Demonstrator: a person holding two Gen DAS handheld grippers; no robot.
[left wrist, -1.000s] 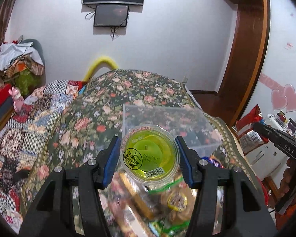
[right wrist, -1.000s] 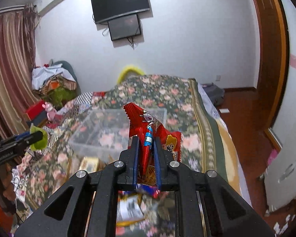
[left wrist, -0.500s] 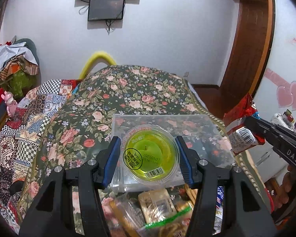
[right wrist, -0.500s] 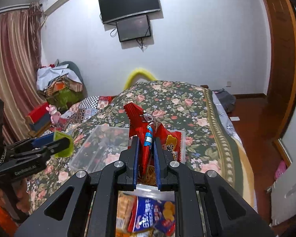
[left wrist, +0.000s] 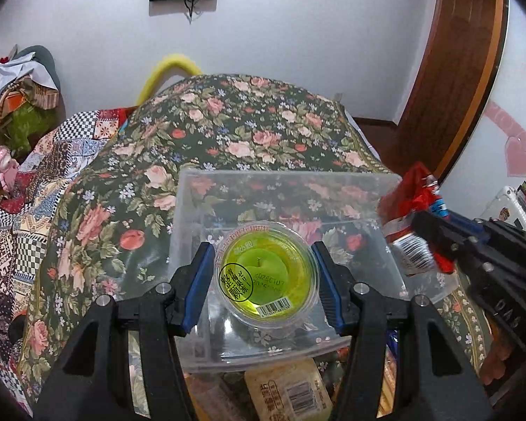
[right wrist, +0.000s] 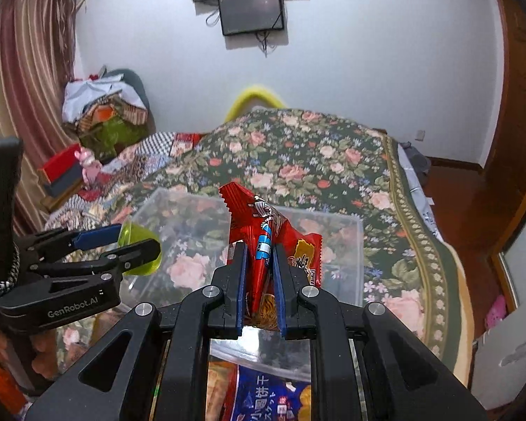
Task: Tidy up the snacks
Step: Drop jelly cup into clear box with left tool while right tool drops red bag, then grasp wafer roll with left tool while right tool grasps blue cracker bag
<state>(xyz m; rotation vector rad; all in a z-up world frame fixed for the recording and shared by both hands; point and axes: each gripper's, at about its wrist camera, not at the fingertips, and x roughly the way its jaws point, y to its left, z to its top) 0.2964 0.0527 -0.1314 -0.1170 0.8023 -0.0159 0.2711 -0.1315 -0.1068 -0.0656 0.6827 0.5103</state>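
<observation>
My left gripper (left wrist: 264, 273) is shut on a round green jelly cup (left wrist: 267, 282), its blue pads against the cup's sides. The cup hangs over a clear plastic bin (left wrist: 193, 189) that rests on the flowered bedspread. My right gripper (right wrist: 257, 266) is shut on a red snack packet (right wrist: 259, 224), which stands up between the pads above the same bin (right wrist: 347, 252). In the left wrist view the right gripper (left wrist: 435, 245) and its red packet (left wrist: 408, 196) are at the bin's right edge. In the right wrist view the left gripper (right wrist: 133, 245) holds the green cup (right wrist: 140, 245) at the bin's left side.
Several loose snack packets (left wrist: 291, 389) lie in front of the bin, among them a blue one (right wrist: 273, 396). The flowered bedspread (left wrist: 228, 122) stretches behind the bin. A patchwork quilt (left wrist: 24, 189) lies at the left, a wooden door (left wrist: 449, 70) at the right.
Both grippers have moved forward and down over the clear bin, each keeping its snack. The bin now fills the middle of both views and the loose packets have slid to the bottom edge.
</observation>
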